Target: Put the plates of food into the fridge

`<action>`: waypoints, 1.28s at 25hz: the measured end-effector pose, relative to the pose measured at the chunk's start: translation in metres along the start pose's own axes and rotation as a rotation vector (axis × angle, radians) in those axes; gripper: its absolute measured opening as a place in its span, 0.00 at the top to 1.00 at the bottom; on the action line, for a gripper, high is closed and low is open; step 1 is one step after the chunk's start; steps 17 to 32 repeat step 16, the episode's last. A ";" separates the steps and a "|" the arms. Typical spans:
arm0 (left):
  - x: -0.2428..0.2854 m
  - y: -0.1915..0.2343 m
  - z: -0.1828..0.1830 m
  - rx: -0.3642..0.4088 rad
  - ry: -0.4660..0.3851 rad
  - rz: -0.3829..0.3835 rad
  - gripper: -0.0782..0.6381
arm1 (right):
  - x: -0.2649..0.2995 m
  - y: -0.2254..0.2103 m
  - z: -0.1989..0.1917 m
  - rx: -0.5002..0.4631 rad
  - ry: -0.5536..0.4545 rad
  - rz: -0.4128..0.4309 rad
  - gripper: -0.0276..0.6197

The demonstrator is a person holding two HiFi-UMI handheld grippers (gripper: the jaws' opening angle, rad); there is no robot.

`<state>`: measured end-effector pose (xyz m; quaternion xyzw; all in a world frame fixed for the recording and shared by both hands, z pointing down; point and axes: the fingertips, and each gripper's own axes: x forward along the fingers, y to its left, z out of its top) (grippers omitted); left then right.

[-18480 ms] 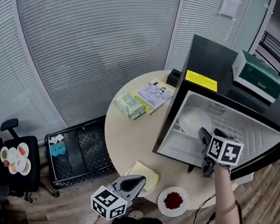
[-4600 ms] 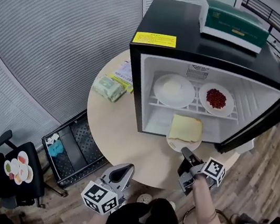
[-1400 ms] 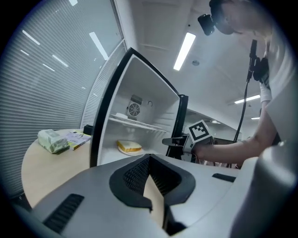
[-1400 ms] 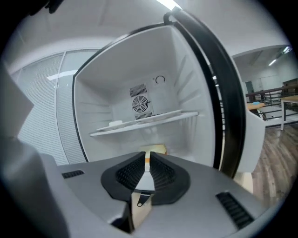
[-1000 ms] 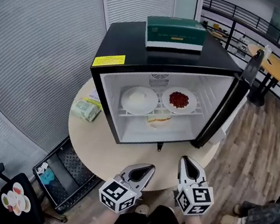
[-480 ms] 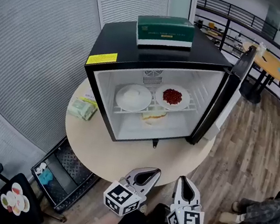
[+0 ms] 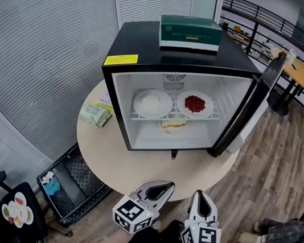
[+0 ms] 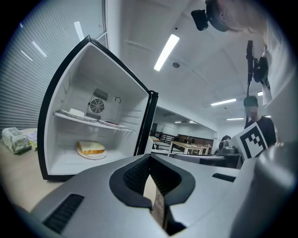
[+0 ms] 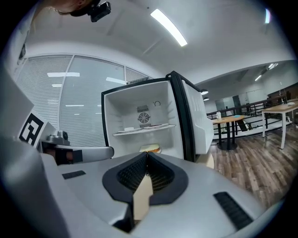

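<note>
The black mini fridge [image 7: 150,60] stands open on the round table [image 7: 149,169]. On its shelf sit a plate of white food [image 7: 153,102] and a plate of red food [image 7: 194,104]. A sandwich plate [image 7: 173,124] lies on the fridge floor below and also shows as the sandwich plate [image 8: 91,149] and the sandwich [image 9: 150,148]. My left gripper [image 7: 159,191] is shut and empty near the table's front edge. Beside it my right gripper [image 7: 200,200] has its jaws closing fully together, nothing between them.
The fridge door [image 7: 259,101] swings out to the right. A green box [image 7: 190,33] rests on the fridge. A green packet [image 7: 96,114] lies on the table's left. On the floor are a black crate [image 7: 69,182], a chair [image 7: 15,213] and a person's legs [image 7: 283,232].
Since the earliest frames the red-food plate and sandwich plate have gone from the table into the fridge. Over the last second both grippers drew back slightly toward me and stayed empty.
</note>
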<state>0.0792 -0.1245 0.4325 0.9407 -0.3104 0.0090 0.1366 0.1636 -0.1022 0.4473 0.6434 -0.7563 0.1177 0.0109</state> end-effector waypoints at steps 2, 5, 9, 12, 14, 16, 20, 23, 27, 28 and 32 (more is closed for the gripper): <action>-0.001 0.000 0.000 0.000 0.000 0.000 0.88 | -0.001 0.000 -0.002 0.003 0.007 -0.005 0.94; 0.000 -0.001 -0.002 -0.001 0.004 -0.003 0.88 | -0.003 -0.001 -0.005 0.004 0.015 -0.009 0.94; 0.001 -0.005 -0.005 -0.004 0.012 -0.012 0.88 | -0.005 -0.004 -0.006 0.004 0.020 -0.020 0.94; 0.001 -0.007 -0.006 -0.005 0.015 -0.017 0.88 | -0.007 -0.005 -0.007 0.009 0.021 -0.025 0.94; 0.001 -0.007 -0.006 -0.005 0.016 -0.018 0.88 | -0.008 -0.006 -0.008 0.010 0.022 -0.027 0.94; 0.001 -0.008 -0.007 -0.004 0.016 -0.018 0.88 | -0.009 -0.006 -0.009 0.011 0.024 -0.029 0.94; 0.001 -0.008 -0.007 -0.004 0.016 -0.018 0.88 | -0.009 -0.006 -0.009 0.011 0.024 -0.029 0.94; 0.001 -0.008 -0.007 -0.004 0.016 -0.018 0.88 | -0.009 -0.006 -0.009 0.011 0.024 -0.029 0.94; 0.001 -0.008 -0.007 -0.004 0.016 -0.018 0.88 | -0.009 -0.006 -0.009 0.011 0.024 -0.029 0.94; 0.001 -0.008 -0.007 -0.004 0.016 -0.018 0.88 | -0.009 -0.006 -0.009 0.011 0.024 -0.029 0.94; 0.001 -0.008 -0.007 -0.004 0.016 -0.018 0.88 | -0.009 -0.006 -0.009 0.011 0.024 -0.029 0.94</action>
